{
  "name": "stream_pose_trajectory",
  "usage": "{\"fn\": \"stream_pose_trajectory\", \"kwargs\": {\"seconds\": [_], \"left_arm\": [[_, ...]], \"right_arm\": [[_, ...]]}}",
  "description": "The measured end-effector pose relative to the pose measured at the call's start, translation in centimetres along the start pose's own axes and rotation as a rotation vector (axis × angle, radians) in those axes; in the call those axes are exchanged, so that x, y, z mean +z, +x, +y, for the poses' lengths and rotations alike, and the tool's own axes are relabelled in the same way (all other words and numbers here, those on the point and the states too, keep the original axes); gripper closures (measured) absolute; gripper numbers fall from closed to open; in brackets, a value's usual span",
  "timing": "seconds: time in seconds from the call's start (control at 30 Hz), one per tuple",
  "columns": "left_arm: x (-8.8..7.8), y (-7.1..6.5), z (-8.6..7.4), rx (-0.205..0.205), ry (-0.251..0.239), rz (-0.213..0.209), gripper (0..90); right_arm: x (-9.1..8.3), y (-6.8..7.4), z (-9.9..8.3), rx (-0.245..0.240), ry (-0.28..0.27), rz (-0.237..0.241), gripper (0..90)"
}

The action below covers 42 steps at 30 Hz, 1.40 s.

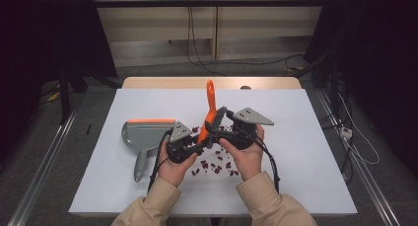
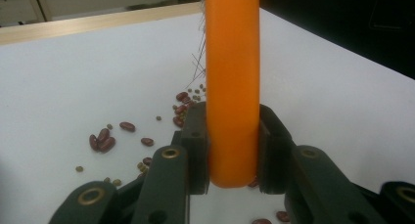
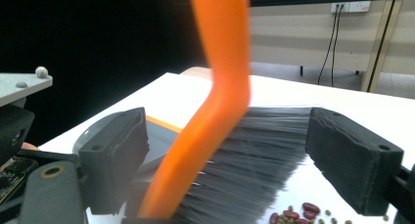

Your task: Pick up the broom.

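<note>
The left claw [image 2: 233, 150] pinches the orange plastic brush with dark bristles [image 2: 232, 82] by its back, so the handle rises up over the white desk [image 1: 296, 137]. The right claw [image 3: 244, 160] stands spread, the bristles and orange back between its jaws but not pressed. To do this hand-over well, I think the left grip must stay firm while the right claw draws away slowly. Scattered red beans [image 1: 214, 166] lie under both claws, and the grey plastic dustpan with an orange edge [image 1: 145, 134] lies just left.
</note>
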State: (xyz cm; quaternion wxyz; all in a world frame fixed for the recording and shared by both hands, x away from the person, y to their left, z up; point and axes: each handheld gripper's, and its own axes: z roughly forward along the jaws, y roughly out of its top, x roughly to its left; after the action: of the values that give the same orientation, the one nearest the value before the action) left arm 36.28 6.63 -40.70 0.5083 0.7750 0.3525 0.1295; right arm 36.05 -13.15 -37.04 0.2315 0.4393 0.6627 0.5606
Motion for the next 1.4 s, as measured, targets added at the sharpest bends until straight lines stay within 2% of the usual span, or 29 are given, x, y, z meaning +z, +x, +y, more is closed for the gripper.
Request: {"fn": "stream_pose_trajectory", "kwargs": {"seconds": [0.03, 0.13, 0.17, 0.27, 0.33, 0.37, 0.4, 0.47, 0.53, 0.6, 0.63, 0.67, 0.7, 0.73, 0.77, 0.8, 0.83, 0.87, 0.9, 0.97, 1.0, 1.07, 1.1, 1.17, 1.2, 1.23, 1.27, 1.33, 1.4], "left_arm": [[0.0, -0.1, 0.0, 0.008, 0.0, 0.008, 70.8], [0.0, -0.5, 0.0, 0.022, -0.011, 0.02, 70.8], [-0.1, -0.6, 0.1, 0.035, -0.019, 0.021, 70.8], [-0.3, -1.2, 0.2, 0.053, -0.039, 0.023, 70.6], [-0.5, -1.6, 0.3, 0.069, -0.059, 0.029, 70.0], [-0.7, -1.9, 0.5, 0.107, -0.079, 0.046, 69.6], [-0.7, -1.9, 0.5, 0.107, -0.079, 0.046, 69.4], [-0.8, -2.1, 0.6, 0.132, -0.088, 0.056, 68.5], [-0.7, -2.5, 0.6, 0.146, -0.089, 0.066, 65.5], [-0.6, -2.5, 0.6, 0.146, -0.086, 0.069, 63.9], [-0.4, -2.4, 0.5, 0.142, -0.083, 0.081, 58.3], [-0.4, -2.4, 0.5, 0.142, -0.083, 0.081, 55.3], [-0.2, -2.2, 0.4, 0.142, -0.079, 0.08, 55.3], [0.0, -2.0, 0.4, 0.146, -0.067, 0.078, 51.5], [0.2, -1.8, 0.1, 0.163, -0.075, 0.096, 45.2], [0.2, -1.8, 0.1, 0.163, -0.075, 0.096, 44.4], [0.2, -1.7, 0.0, 0.145, -0.081, 0.081, 44.4], [0.1, -1.5, 0.0, 0.139, -0.077, 0.076, 42.1], [0.0, -1.4, 0.1, 0.138, -0.077, 0.083, 37.8], [-0.1, -1.2, 0.1, 0.118, -0.09, 0.08, 30.8], [-0.2, -1.0, 0.1, 0.11, -0.095, 0.077, 28.9], [-0.3, -0.7, 0.2, 0.095, -0.104, 0.069, 25.9], [-0.4, -0.6, 0.2, 0.083, -0.105, 0.063, 22.3], [-0.7, -0.5, 0.3, 0.072, -0.122, 0.059, 21.6], [-0.9, -0.3, 0.4, 0.073, -0.126, 0.055, 18.9], [-1.0, -0.2, 0.5, 0.069, -0.126, 0.051, 17.7], [-1.2, -0.1, 0.6, 0.074, -0.124, 0.048, 17.7], [-1.5, 0.1, 0.9, 0.072, -0.127, 0.036, 16.3], [-1.7, 0.4, 1.1, 0.065, -0.134, 0.016, 13.8]], "right_arm": [[0.2, 0.2, -0.1, 0.0, 0.009, -0.005, 16.3], [1.1, 1.0, -0.4, 0.025, 0.034, -0.064, 17.3], [1.1, 1.0, -0.4, 0.025, 0.034, -0.064, 17.3], [2.1, 1.4, -0.9, 0.072, 0.052, -0.111, 18.3], [2.2, 1.6, -0.9, 0.091, 0.049, -0.125, 24.9], [2.3, 1.7, -0.9, 0.093, 0.046, -0.127, 28.2], [2.3, 1.6, -0.8, 0.116, 0.043, -0.121, 31.4], [2.1, 1.5, -0.6, 0.163, 0.044, -0.104, 38.7], [2.1, 1.5, -0.5, 0.195, 0.052, -0.08, 46.8], [2.0, 1.5, -0.5, 0.21, 0.057, -0.076, 49.4], [1.8, 1.5, -0.4, 0.224, 0.061, -0.059, 55.7], [1.8, 1.5, -0.4, 0.224, 0.061, -0.059, 55.7], [1.7, 1.3, -0.3, 0.247, 0.059, -0.044, 58.5], [1.6, 1.2, -0.2, 0.265, 0.06, -0.027, 62.4], [1.5, 1.0, 0.0, 0.272, 0.054, 0.012, 70.6], [1.4, 0.9, 0.1, 0.237, 0.058, 0.005, 70.8], [1.4, 0.9, 0.1, 0.237, 0.058, 0.005, 70.8], [1.4, 0.8, 0.2, 0.216, 0.06, 0.0, 70.9], [1.3, 0.5, 0.3, 0.213, 0.057, -0.001, 71.0], [1.0, -0.4, 0.5, 0.224, 0.059, 0.003, 71.0], [0.6, -1.2, 0.8, 0.211, 0.07, -0.001, 70.9], [0.5, -1.5, 1.0, 0.193, 0.078, -0.005, 70.9], [0.0, -2.3, 1.3, 0.177, 0.08, -0.007, 71.0], [-0.3, -2.7, 1.4, 0.164, 0.09, -0.015, 70.9], [-1.0, -3.6, 1.8, 0.13, 0.096, -0.023, 71.0], [-1.3, -4.1, 1.9, 0.12, 0.103, -0.034, 70.9], [-1.3, -4.1, 1.9, 0.12, 0.103, -0.034, 70.9], [-2.1, -5.1, 2.2, 0.117, 0.118, -0.039, 71.0], [-3.1, -6.3, 2.4, 0.096, 0.151, -0.068, 70.9]]}}
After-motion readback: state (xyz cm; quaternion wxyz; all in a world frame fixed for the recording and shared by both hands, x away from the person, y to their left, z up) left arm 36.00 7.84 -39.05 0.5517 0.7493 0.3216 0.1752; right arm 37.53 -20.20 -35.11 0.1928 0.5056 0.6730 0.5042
